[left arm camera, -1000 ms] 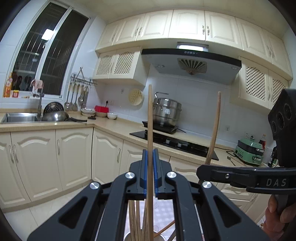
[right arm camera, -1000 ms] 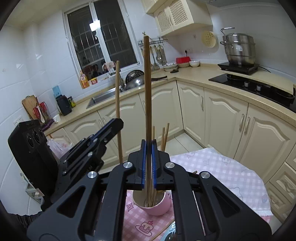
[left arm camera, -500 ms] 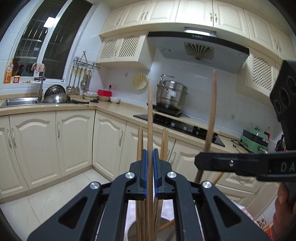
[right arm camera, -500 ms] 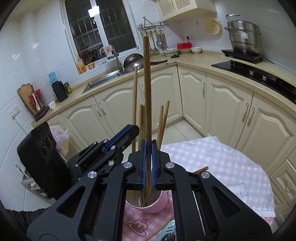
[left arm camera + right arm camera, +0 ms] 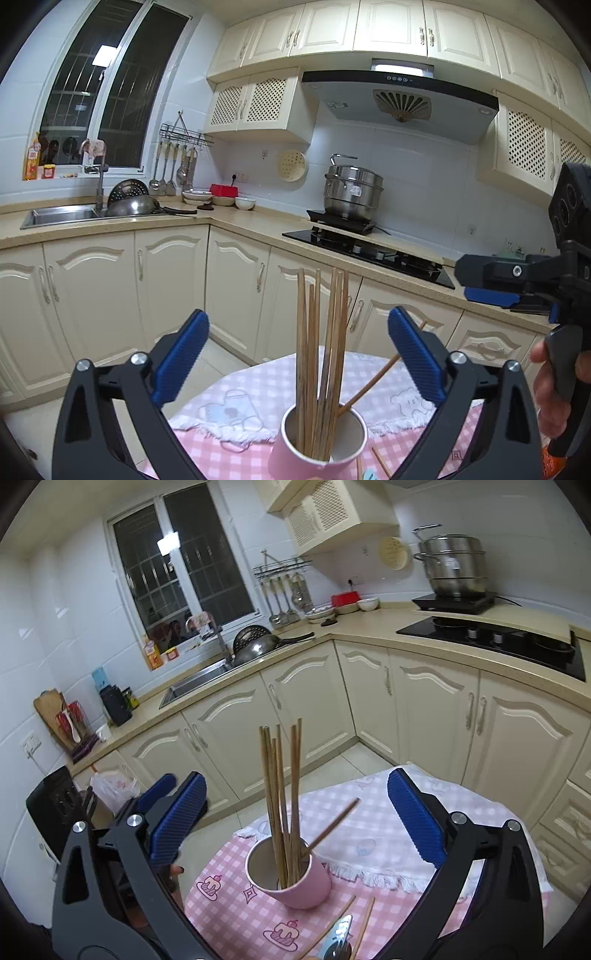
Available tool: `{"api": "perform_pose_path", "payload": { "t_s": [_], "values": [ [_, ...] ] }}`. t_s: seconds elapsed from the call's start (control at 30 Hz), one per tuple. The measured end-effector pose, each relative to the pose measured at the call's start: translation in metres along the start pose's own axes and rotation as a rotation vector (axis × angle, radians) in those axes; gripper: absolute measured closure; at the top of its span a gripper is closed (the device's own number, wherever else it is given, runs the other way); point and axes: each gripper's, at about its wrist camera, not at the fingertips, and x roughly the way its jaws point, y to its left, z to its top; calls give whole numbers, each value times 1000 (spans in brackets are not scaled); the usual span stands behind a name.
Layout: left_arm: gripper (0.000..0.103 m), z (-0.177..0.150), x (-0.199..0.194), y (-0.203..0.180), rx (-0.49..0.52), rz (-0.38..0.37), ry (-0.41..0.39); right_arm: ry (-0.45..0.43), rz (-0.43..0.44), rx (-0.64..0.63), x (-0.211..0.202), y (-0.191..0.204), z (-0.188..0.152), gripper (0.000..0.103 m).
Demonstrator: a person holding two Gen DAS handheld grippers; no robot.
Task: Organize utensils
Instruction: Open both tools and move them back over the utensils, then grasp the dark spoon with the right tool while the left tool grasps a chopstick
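A pink cup (image 5: 317, 448) stands on the pink checked tablecloth (image 5: 229, 454) and holds several wooden chopsticks (image 5: 314, 354) upright, one leaning right. My left gripper (image 5: 297, 354) is open and empty, its blue pads either side of the sticks, above the cup. My right gripper (image 5: 295, 812) is open and empty above the same cup (image 5: 295, 878) and its chopsticks (image 5: 280, 797). Loose chopsticks (image 5: 364, 923) and a metal spoon (image 5: 338, 939) lie on the cloth in front of the cup. The right gripper shows at the right edge of the left wrist view (image 5: 491, 284).
The small table (image 5: 369, 834) stands in a kitchen corner. Cream cabinets (image 5: 424, 709), a sink (image 5: 59, 216), a hob with a steel pot (image 5: 351, 192) and a range hood surround it. A white cloth with a bear print (image 5: 402, 398) covers the table's far side.
Both grippers have opened and let go of the chopsticks they held. Those sticks have dropped into the cup. Both grippers have pulled back and tilted down a little.
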Motion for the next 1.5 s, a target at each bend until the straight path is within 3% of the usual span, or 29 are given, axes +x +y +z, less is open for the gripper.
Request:
{"api": "perform_pose_path", "payload": {
  "t_s": [0.5,0.8,1.13,1.5],
  "values": [
    [5,-2,-48,-27,114,36,129,39,-52,91,-50,-33,-43,6],
    [5,-17,-58,-36,117,29,181,82,-78,123,-61,-47,-66,6],
    [5,-53,-49,-41,147,35,321,273,-87,128,-38,-51,-119,6],
    [5,-106,-24,-47,186,38,494,480,-28,157,-2,-48,-178,7]
  ]
}}
